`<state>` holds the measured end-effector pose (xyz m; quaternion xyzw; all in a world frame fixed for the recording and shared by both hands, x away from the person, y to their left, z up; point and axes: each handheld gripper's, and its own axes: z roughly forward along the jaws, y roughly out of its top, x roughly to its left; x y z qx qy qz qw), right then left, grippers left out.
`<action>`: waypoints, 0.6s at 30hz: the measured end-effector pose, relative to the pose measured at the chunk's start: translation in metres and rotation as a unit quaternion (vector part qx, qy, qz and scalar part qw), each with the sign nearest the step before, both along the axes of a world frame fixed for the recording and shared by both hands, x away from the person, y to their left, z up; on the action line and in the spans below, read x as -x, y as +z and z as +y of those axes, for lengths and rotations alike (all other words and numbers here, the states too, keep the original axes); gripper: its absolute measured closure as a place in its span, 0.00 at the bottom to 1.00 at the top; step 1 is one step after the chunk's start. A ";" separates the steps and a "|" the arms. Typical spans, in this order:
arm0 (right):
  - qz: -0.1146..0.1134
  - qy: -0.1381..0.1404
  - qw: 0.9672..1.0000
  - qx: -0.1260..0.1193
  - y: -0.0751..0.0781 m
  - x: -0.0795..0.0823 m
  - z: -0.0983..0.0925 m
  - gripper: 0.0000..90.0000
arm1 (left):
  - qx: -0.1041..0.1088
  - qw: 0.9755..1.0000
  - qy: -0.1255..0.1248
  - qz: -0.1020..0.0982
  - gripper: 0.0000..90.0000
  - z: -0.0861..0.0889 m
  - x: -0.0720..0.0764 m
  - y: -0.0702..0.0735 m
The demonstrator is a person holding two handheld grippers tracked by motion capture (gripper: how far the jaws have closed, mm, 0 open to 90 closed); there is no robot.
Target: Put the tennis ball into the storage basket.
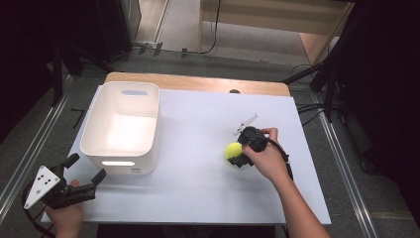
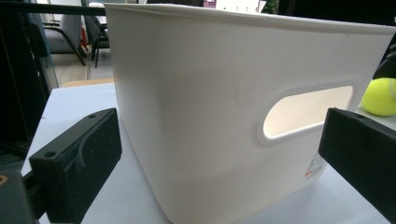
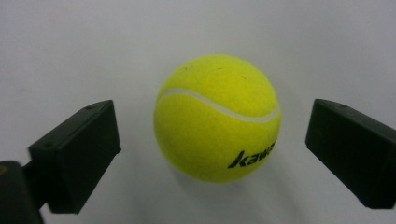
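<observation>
A: Where is the tennis ball [image 1: 232, 150] seen from above?

B: It is found on the white table [image 1: 198, 188], right of the middle, well apart from the white bin [image 1: 121, 130] at the left. The right gripper [image 1: 237, 153] is lowered over it, so only part of the yellow is shown there.

A: And what is added by the right gripper view?

B: The tennis ball [image 3: 217, 116] is shown whole, resting on the table [image 3: 70, 46] between the two black jaws. A gap is left on each side, so nothing is gripped; the jaws are spread wide and no pad is pressed on the felt. A white seam and black lettering are made out, which cannot be read from above.

A: What about the left gripper [image 1: 84, 171]?

B: It is held at the near left corner of the table, just beside the bin. In its own view the jaws are seen wide apart with nothing held, and the bin [image 2: 201, 116] is faced at close range. A slot handle is shown in the near wall, and the ball [image 2: 380, 96] is glimpsed past the bin's right edge.

A: Is the inside of the bin shown?

B: Only from above, where a bare white floor is seen.
</observation>
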<state>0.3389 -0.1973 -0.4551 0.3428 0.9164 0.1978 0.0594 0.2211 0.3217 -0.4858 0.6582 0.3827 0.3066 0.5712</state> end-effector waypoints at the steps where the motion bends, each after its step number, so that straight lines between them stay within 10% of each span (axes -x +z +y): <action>1: 0.002 0.000 1.000 0.004 -0.001 0.000 0.002 0.05 | 0.000 1.000 0.000 0.000 0.00 0.000 0.000 0.000; 18: 0.032 0.004 0.999 0.036 -0.018 -0.011 0.012 0.22 | 0.001 1.000 -0.002 0.000 0.00 0.001 0.000 0.000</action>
